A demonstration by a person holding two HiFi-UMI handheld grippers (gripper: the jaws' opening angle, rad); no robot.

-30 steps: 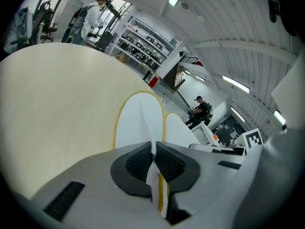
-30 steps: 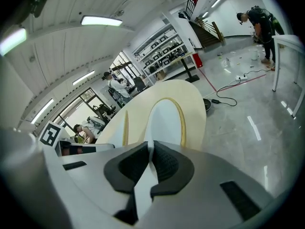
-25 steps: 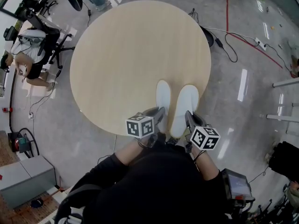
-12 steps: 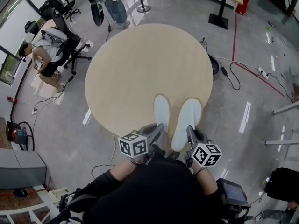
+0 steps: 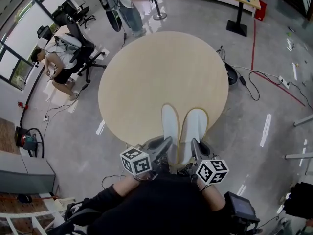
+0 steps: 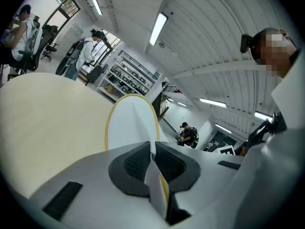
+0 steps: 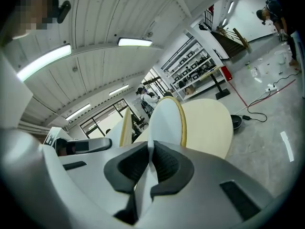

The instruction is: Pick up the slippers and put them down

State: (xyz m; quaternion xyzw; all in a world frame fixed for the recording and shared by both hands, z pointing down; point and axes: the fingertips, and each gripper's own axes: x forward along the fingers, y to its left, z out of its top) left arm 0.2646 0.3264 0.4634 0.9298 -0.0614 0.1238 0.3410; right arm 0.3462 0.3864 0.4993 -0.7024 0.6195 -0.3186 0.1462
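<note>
Two white slippers with yellowish sole rims are held side by side over the near edge of the round wooden table. My left gripper is shut on the heel of the left slipper. My right gripper is shut on the heel of the right slipper. In the left gripper view the left slipper juts out ahead, its thin heel edge pinched at the left gripper. The right gripper view shows the right slipper clamped the same way in the right gripper, with the other slipper beside it.
A seated person and office chairs are on the floor at the left. Another person stands beyond the table's far edge. Cables and a dark round object lie on the floor to the right.
Both grippers have risen with the slippers still clamped, and the slippers' toes have tipped up. The head view has shifted and shows more of the room beyond the table.
</note>
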